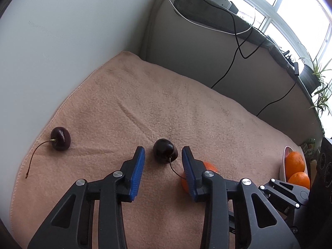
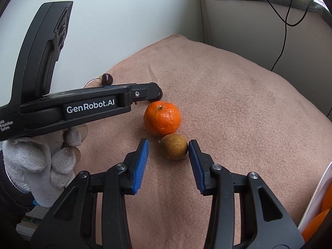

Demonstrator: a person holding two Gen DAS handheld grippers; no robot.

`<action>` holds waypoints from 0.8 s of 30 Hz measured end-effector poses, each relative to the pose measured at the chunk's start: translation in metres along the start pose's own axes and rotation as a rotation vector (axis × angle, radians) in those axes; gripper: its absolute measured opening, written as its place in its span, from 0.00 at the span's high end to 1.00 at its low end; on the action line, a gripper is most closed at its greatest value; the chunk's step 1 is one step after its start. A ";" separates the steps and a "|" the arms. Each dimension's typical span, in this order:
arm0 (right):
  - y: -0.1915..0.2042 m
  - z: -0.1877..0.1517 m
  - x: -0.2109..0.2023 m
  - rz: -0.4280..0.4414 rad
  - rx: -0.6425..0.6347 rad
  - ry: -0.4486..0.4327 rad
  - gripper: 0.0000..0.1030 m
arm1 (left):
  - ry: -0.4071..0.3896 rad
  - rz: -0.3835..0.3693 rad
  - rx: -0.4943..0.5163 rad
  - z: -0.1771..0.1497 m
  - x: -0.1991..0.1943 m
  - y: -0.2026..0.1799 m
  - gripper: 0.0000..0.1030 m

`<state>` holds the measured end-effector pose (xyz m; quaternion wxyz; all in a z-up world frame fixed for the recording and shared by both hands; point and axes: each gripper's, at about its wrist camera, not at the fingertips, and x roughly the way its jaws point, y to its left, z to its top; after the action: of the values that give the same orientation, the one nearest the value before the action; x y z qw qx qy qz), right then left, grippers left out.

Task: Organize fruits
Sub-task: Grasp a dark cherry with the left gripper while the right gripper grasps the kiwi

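Observation:
A dark cherry lies on the peach towel between the blue pads of my left gripper, which is open with a gap on both sides. A second cherry with a long stem rests far left. A tangerine shows partly behind the right finger. In the right wrist view, my right gripper is open around a small brownish fruit; its right pad is at the fruit's edge and the left pad stands apart. The tangerine touches that fruit just beyond it. The left gripper reaches in from the left.
A white bowl holding oranges stands at the towel's right edge, also seen as the bowl. A gloved hand holds the left gripper. Walls and a ledge with black cables bound the back.

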<state>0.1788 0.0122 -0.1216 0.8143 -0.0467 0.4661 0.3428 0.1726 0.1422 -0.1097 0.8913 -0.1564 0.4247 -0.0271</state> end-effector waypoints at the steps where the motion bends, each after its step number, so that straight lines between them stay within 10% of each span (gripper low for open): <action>1: 0.000 0.000 0.001 -0.001 0.000 0.001 0.59 | 0.003 0.000 0.001 0.000 0.001 0.000 0.66; 24: 0.006 -0.004 -0.017 -0.019 -0.025 -0.029 0.68 | -0.040 0.008 0.013 0.000 -0.008 -0.001 0.77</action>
<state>0.1661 0.0064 -0.1089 0.8235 -0.0566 0.4495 0.3413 0.1673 0.1422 -0.1037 0.9007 -0.1496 0.4072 -0.0232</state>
